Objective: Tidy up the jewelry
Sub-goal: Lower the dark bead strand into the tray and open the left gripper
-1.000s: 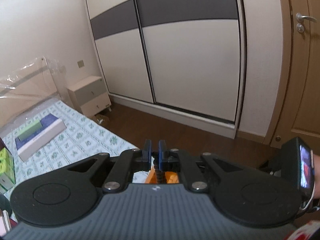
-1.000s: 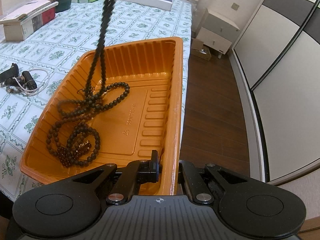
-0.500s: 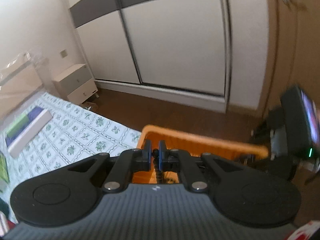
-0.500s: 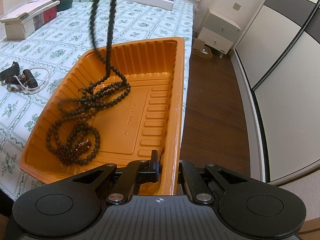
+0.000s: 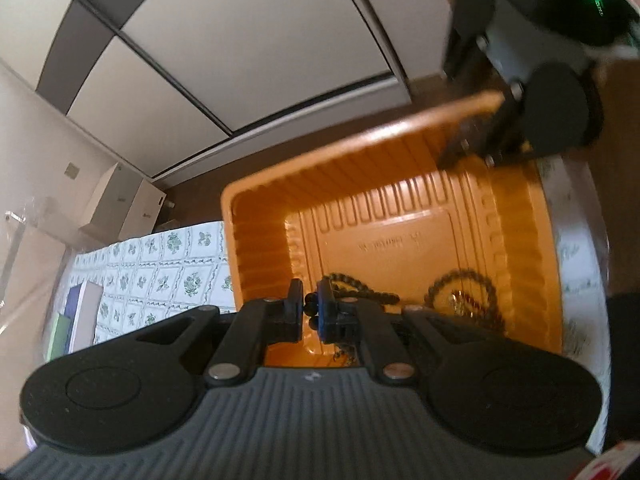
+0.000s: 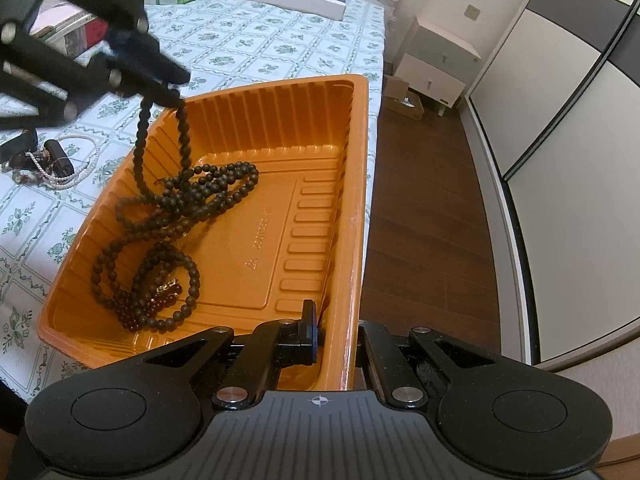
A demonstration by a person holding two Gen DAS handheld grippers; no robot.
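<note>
Only right wrist view shows pearl strand (image 6: 68,164) beside orange tray (image 6: 356,208).

- In my right wrist view, the orange ribbed plastic tray (image 6: 304,184) fills the frame's centre, on the floral-patterned tablecloth (image 6: 256,40).
- A long dark beaded necklace (image 6: 188,200) lies in the tray's left half.
- A white pearl strand (image 6: 76,164) sits left of the tray.
- The white bedside cabinet (image 6: 436,68) stands upper right, beyond the cloth's edge.
</note>
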